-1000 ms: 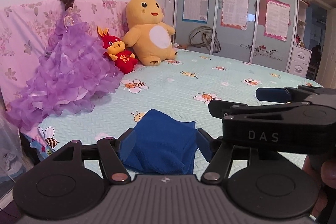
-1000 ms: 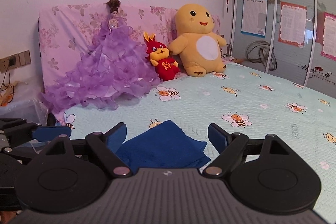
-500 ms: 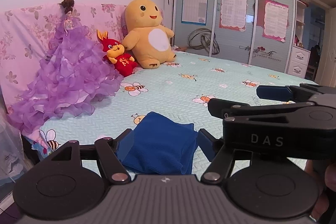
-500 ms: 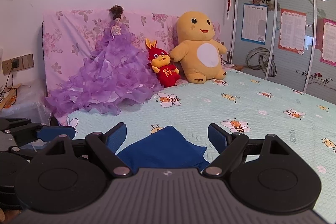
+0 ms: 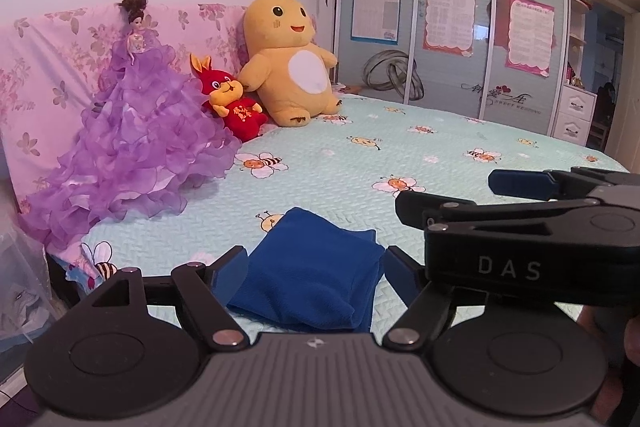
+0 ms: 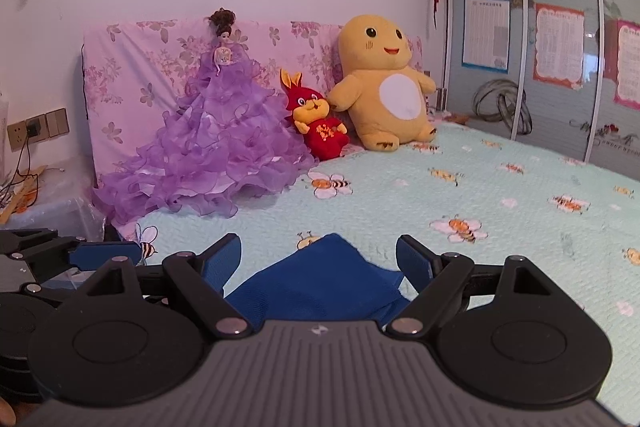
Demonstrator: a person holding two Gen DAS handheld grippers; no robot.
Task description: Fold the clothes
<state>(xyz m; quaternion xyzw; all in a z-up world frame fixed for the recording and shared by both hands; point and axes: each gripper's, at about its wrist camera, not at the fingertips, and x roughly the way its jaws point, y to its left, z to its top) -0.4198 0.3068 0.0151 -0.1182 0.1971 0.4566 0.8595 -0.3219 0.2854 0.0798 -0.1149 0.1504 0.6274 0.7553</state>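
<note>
Left wrist view: the blue garment (image 5: 310, 275) lies in a compact folded bundle near the bed (image 5: 400, 155) edge, so folding looks done or paused. The left gripper (image 5: 310, 269) hangs wide open, holding nothing

Right wrist view: the right gripper (image 6: 319, 261) hovers level above it, equally open and empty

We see the left gripper (image 5: 312, 269) and right gripper (image 6: 319, 259) as matching black linkages with blue finger pads and silver pivot screws. Each has a ribbed grey body, and white "DAS" lettering marks the right one's side.
</note>
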